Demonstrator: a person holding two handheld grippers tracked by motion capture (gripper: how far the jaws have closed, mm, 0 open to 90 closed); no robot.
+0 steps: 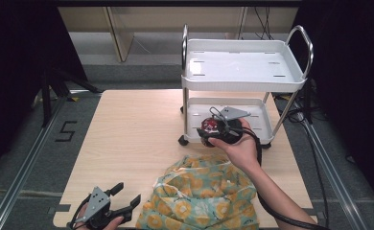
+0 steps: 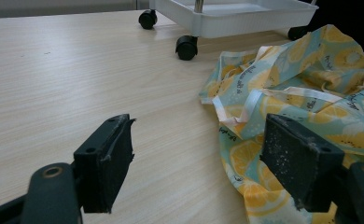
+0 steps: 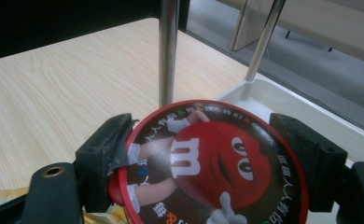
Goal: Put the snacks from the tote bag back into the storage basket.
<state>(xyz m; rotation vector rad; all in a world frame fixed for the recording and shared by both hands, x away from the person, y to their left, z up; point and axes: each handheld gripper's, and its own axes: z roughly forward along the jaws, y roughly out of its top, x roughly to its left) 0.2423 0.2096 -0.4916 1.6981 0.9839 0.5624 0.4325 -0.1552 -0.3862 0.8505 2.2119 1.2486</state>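
facing up, the round tin (image 3: 213, 163) seems level between the right gripper's (image 3: 208, 161) fingers (image 3: 103, 149).

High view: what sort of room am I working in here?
Probably a lab or test space, not a home: a bare wooden table, floor rails with a taped number, and a small white cart on the table.

A two-tier cart (image 1: 290, 79) is set at the upper right of the table (image 1: 127, 139). A crumpled cloth bag (image 1: 204, 196) lies at lower centre. A round tin (image 1: 211, 125) is held before the cart's lower tray (image 1: 264, 120).
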